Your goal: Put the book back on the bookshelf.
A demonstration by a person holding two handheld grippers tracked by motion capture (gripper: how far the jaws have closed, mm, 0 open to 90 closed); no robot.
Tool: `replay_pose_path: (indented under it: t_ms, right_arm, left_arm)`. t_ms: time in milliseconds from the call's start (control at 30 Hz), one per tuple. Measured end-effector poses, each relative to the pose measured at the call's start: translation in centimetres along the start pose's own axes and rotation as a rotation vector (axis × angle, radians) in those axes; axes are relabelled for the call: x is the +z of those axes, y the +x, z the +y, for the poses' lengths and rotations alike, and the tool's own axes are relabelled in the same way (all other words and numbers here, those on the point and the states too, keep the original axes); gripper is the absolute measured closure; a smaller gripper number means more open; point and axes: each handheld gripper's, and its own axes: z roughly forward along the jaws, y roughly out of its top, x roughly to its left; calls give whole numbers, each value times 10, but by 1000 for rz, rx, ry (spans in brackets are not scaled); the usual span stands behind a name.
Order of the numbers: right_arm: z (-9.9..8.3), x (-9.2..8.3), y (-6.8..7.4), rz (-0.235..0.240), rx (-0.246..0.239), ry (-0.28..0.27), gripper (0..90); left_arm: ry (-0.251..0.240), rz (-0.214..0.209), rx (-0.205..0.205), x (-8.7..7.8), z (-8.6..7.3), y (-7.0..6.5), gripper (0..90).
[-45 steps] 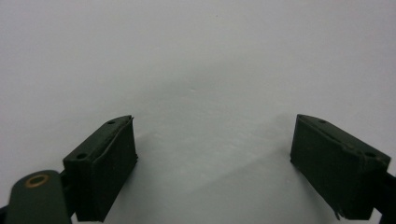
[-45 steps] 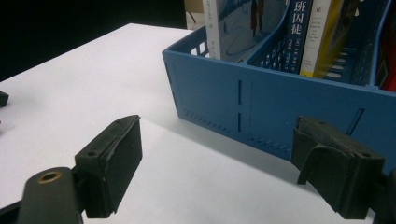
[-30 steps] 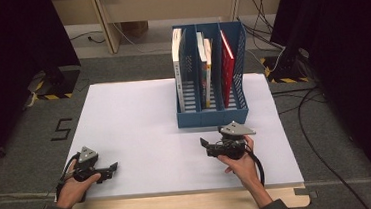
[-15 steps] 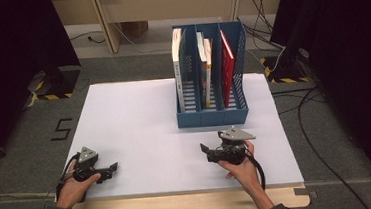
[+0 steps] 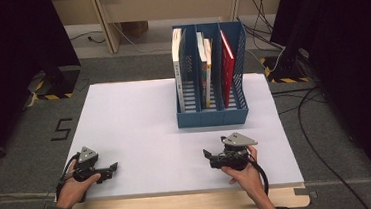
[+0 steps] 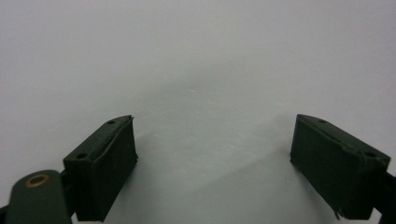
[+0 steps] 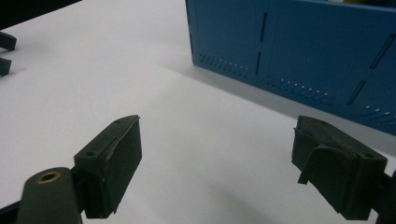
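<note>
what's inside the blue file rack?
The blue file rack has three slots: a white book in the left one, two thin books in the middle, a red book in the right. Their lower parts are hidden by the walls.

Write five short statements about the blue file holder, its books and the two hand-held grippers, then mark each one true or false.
1. The blue file holder stands on the white table. True.
2. The left hand-held gripper is clamped on a book. False: its jaws stand wide apart over bare table.
3. The red book stands in the holder's rightmost compartment. True.
4. The right hand-held gripper is shut. False: its jaws are open, with nothing between them.
5. The white-spined book lies flat on the table. False: it stands upright in the leftmost compartment.
</note>
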Motion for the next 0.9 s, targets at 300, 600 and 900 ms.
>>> replay_pose_path:
  t_ms: [300, 600, 900]
  right_arm:
    - [-8, -3, 0, 3, 7, 20, 162]
    - [-16, -3, 0, -11, 3, 81, 161]
    - [-19, -1, -1, -33, -5, 121, 162]
  left_arm:
    - [0, 0, 0, 0, 0, 0, 131]
    - [0, 0, 0, 0, 0, 0, 131]
    - [0, -1, 0, 0, 0, 0, 131]
